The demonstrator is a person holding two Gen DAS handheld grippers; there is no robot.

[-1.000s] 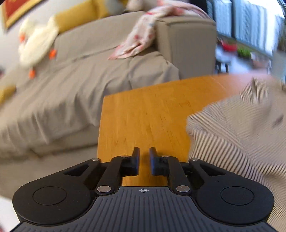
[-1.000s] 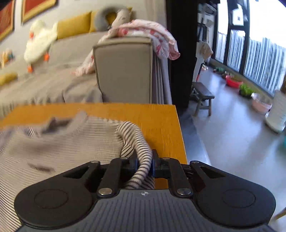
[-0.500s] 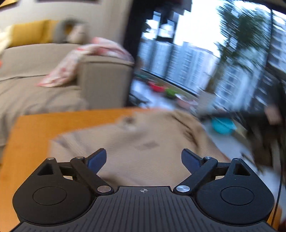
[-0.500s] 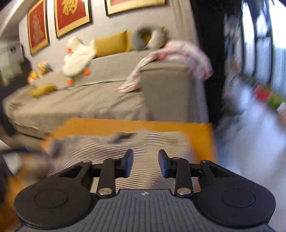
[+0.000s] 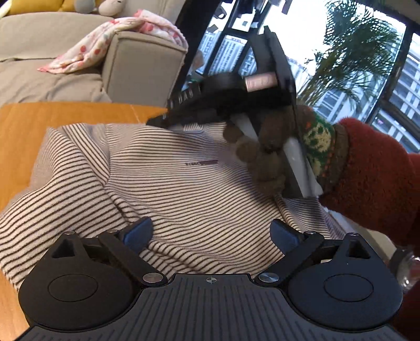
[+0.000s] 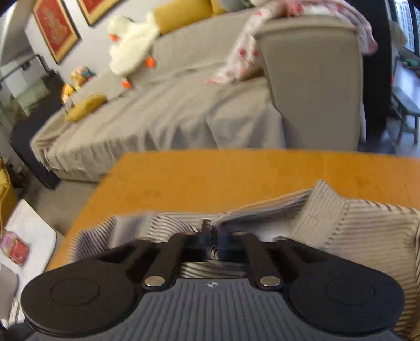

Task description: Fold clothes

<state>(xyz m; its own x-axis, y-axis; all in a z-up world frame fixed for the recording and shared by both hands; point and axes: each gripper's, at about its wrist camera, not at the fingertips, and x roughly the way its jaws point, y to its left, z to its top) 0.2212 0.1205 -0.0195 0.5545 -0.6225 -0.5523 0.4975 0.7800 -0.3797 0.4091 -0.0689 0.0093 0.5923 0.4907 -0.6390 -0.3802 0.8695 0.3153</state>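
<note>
**Black tools, woolly gloves**

The left gripper [image 5: 210,233] is matte black with blue finger pads [image 5: 137,233], two round discs, silver screws and a ribbed grey top bearing a small crosshair mark. The right gripper [image 6: 211,236] looks the same. The right hand [image 5: 265,149] wears a fuzzy brown glove with a green patterned cuff, below a fluffy red sleeve [image 5: 372,173].

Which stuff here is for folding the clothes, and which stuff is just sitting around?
For the job:
striped sweater
wooden table it lies on
left gripper, open above the sweater
right gripper, pinched shut on the sweater's cloth

Just sitting around:
grey sofa
white toy duck
pink spotted blanket
yellow cushions
red framed pictures
</note>
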